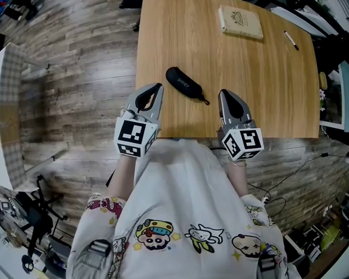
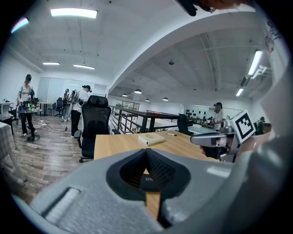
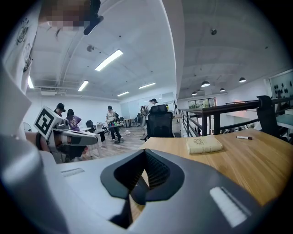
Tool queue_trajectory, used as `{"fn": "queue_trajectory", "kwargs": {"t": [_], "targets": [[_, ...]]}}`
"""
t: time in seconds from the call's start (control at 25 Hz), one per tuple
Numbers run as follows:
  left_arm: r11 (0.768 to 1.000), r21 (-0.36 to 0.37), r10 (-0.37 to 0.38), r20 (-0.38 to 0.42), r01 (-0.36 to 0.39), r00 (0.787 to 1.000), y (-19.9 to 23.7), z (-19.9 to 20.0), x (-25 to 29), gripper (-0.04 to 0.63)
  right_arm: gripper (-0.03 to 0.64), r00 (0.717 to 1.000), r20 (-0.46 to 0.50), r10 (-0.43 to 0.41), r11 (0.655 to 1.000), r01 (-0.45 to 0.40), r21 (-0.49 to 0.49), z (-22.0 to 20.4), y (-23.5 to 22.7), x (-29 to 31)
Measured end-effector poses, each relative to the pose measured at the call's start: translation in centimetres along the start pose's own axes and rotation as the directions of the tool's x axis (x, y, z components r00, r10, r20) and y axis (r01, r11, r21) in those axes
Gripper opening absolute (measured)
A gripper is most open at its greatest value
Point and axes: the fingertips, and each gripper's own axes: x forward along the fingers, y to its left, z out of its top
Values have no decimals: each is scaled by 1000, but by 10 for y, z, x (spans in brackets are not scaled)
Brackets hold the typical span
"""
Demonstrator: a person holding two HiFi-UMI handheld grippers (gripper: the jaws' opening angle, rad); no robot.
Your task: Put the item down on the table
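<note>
Closest to the head camera, a white shirt with cartoon prints (image 1: 182,210) fills the lower part of the head view, and both arms reach forward from it. At the near edge of the light wooden desk (image 1: 259,99) the left gripper (image 1: 155,90) and the right gripper (image 1: 226,95) sit side by side, well apart, each pointing across the desk top and tipped slightly down. The left gripper's fingers (image 2: 160,168) are clenched tip to tip with nothing between them; the desk and a dark object show only through the gap behind the tips. The right gripper's fingers (image 3: 158,171) are likewise pressed together and empty.

Just beyond the fingertips, between the two grippers and nearer the left one, the black oblong soft case (image 1: 185,84) lies flat on the desk, set diagonally, its small pull cord trailing toward the right gripper. Neither gripper touches it.

Farther across the desk a beige closed book (image 1: 240,22) lies flat near the far edge, and a black pen (image 1: 291,40) rests to its right, close to the desk's right side. Grey plank flooring (image 1: 86,70) surrounds the desk, and a black office chair (image 3: 159,121) stands past its far end.
</note>
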Motion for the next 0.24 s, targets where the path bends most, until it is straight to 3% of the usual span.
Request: {"fn": "queue_trajectory", "kwargs": {"t": [0.24], "targets": [[1000,-1,4,2,-4,1000,4,-4,-5,-2,9,1000,3,0,1000,0,-6,-2,5,0]]}}
